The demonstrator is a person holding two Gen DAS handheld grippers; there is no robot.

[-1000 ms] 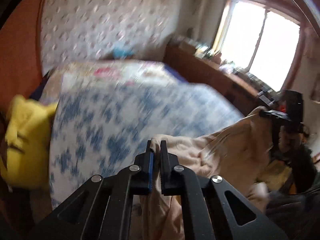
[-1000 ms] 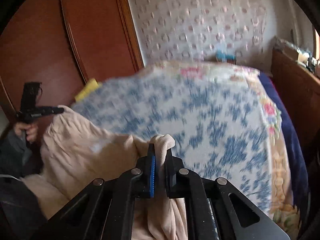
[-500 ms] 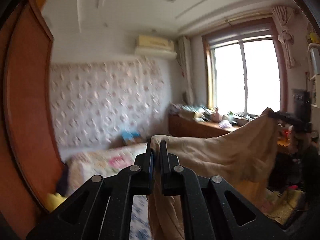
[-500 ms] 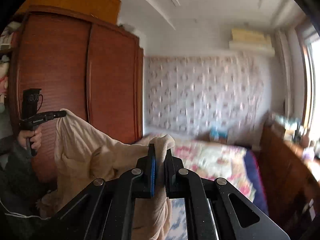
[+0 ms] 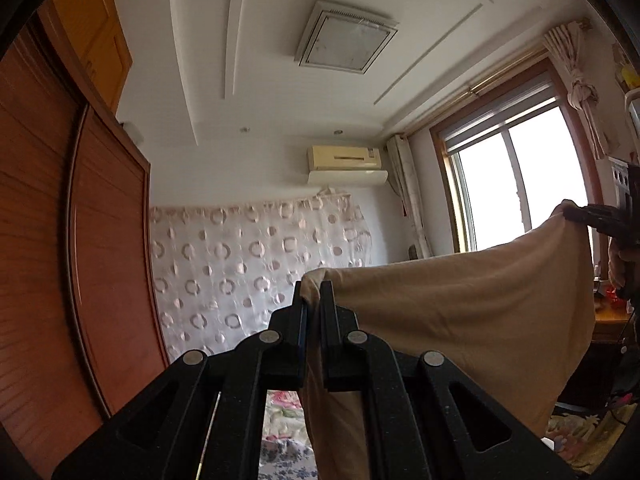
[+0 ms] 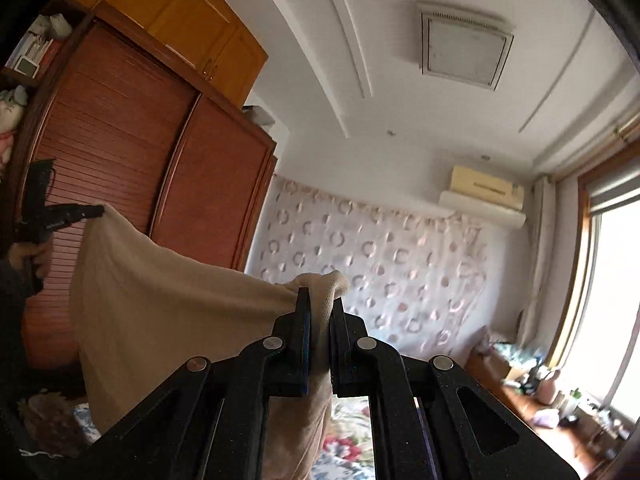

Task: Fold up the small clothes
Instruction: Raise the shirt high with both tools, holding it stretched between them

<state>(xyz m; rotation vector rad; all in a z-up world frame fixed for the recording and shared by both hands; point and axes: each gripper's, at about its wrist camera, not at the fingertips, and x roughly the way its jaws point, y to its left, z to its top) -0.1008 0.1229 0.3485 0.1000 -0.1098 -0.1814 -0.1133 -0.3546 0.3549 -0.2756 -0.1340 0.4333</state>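
Seen from my remote station: the reddish-brown slatted wooden wardrobe (image 6: 120,168) fills the left. To its right hangs the pale curtain with ring pattern (image 5: 248,264), and further right the bright window (image 5: 520,184). In front of the wardrobe, raised above the floral bedspread (image 6: 344,440), I hold the beige soft knit garment (image 6: 160,312) spread between both tools; it blocks the lower room. My left gripper (image 5: 314,300) is clamped on one top corner, my right gripper (image 6: 320,308) on the other.
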